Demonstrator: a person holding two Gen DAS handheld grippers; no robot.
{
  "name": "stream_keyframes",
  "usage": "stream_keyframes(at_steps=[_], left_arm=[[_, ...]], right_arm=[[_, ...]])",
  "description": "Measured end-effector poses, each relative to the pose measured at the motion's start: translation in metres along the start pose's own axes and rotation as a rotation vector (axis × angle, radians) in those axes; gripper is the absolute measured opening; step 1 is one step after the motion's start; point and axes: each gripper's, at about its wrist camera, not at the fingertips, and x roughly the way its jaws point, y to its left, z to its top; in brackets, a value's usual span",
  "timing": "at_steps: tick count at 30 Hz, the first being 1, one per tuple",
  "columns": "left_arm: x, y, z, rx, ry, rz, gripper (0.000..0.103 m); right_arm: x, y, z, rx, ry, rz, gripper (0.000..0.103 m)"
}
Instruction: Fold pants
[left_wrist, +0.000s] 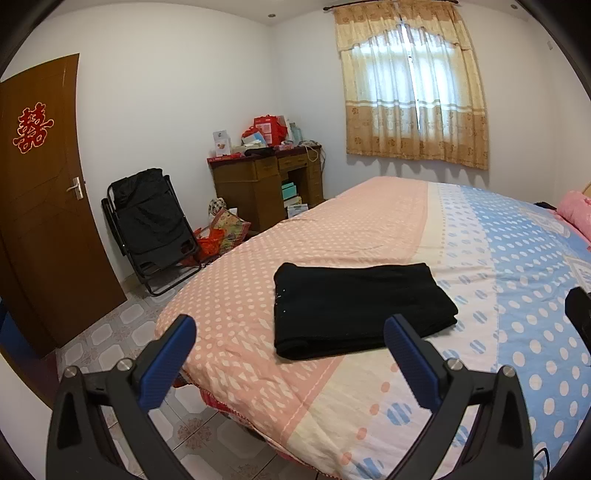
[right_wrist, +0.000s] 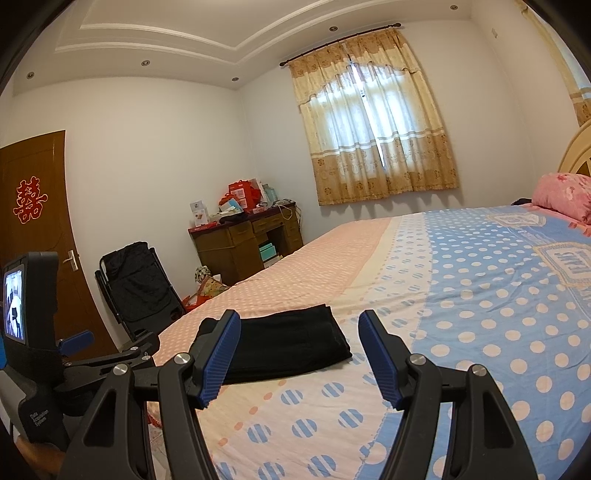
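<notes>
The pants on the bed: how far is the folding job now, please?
Done: the black pants lie as a neat folded rectangle on the bedspread. In hand: nothing; the left gripper and right gripper are open and hold no cloth. Left: seemingly nothing, perhaps only a final smoothing.

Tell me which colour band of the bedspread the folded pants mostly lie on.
The pink band nearest the door side; the black pants mostly rest there, only their right end reaching the cream stripe, short of the blue band.

Both wrist views bedside, facing bed (left_wrist: 369, 229)
</notes>
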Motion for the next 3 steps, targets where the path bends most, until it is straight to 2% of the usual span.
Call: stream_keyframes(at_steps=[3], left_arm=[[-0.0006, -0.0039, 0.0007, 0.015, -0.007, -0.001, 0.103]], right_arm=[[-0.0014, -0.0025, 0.0008, 0.009, -0.002, -0.003, 0.068]])
